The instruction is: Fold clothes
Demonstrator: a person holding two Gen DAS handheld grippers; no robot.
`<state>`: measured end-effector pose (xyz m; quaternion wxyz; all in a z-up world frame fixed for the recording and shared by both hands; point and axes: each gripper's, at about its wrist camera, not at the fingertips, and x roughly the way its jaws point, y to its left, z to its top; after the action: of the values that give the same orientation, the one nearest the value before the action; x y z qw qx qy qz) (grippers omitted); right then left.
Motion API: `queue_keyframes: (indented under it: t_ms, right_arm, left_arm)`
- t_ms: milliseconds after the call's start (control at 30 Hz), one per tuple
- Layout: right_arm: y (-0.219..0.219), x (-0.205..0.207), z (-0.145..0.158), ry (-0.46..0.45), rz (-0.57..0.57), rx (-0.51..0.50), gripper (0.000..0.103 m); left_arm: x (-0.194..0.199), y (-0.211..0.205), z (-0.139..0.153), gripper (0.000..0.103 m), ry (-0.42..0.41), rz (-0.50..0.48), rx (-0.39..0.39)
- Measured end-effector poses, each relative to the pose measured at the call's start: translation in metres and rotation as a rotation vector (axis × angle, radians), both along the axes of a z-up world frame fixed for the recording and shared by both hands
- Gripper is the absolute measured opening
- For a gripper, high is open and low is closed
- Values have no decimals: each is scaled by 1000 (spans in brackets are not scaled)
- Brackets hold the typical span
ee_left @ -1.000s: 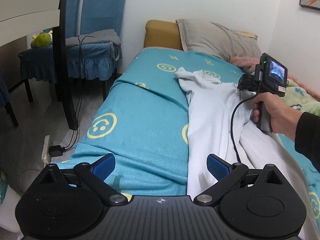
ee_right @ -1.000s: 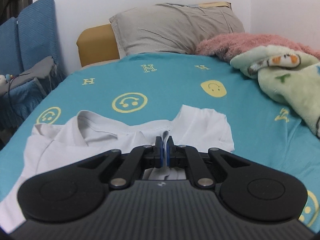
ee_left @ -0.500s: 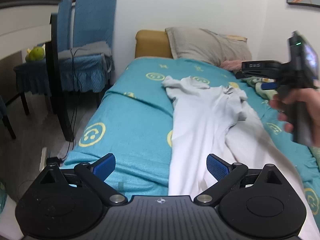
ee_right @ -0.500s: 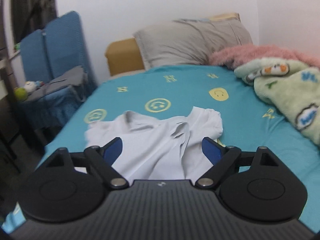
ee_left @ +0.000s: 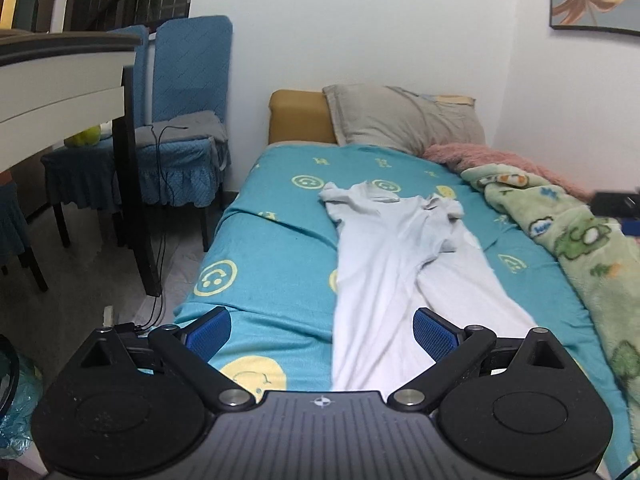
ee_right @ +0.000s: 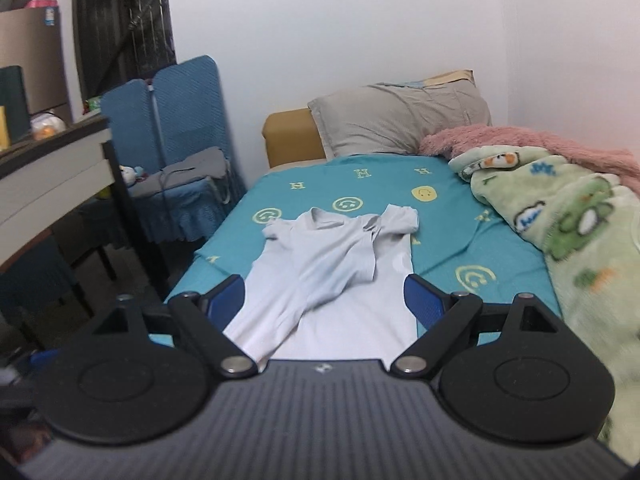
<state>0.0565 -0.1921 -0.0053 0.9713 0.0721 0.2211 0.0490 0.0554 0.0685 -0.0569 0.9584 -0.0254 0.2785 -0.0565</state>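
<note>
A white shirt [ee_left: 384, 256] lies lengthwise on the teal smiley bedsheet [ee_left: 276, 248], collar toward the pillow, one side folded over its middle. It also shows in the right wrist view [ee_right: 332, 264]. My left gripper [ee_left: 322, 330] is open and empty, above the near end of the bed at the shirt's hem. My right gripper [ee_right: 324, 300] is open and empty, held back above the shirt's lower half. Its tip shows at the right edge of the left wrist view [ee_left: 618, 210].
A grey pillow [ee_left: 404, 120] and a tan headboard cushion [ee_left: 300, 116] lie at the far end. A green and pink blanket [ee_left: 568, 240] covers the bed's right side. Blue chairs [ee_left: 176, 136], a table [ee_left: 60, 80] and floor cables [ee_left: 156, 264] stand to the left.
My right gripper has let go of the shirt, opened and pulled back and up toward the foot of the bed. The folded side now rests on the shirt. My left gripper has risen.
</note>
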Motion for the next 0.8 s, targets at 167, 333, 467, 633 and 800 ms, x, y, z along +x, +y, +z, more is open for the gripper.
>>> queue_keyframes:
  t_ms: [167,333,467,633,800]
  right_arm:
    - [-12,-49,3,-19,4,45,88]
    - [-28,-68,-12,-2,-11,109,88]
    - [-32,-58,-23,38,-24,114,88]
    - [-38,-51,-33,72,-29,144,88]
    - [-46,-48,-40,93,-32,185,88]
  left_arm:
    - [-22,-3,1,99,29,-21,-16]
    - [-23,13,-9,99,154,-1,-85]
    - [-3,38,-26,96,322,47,-210]
    - [9,56,-49,88,504,91,-304]
    - [15,48,-63,77,613,81,-270]
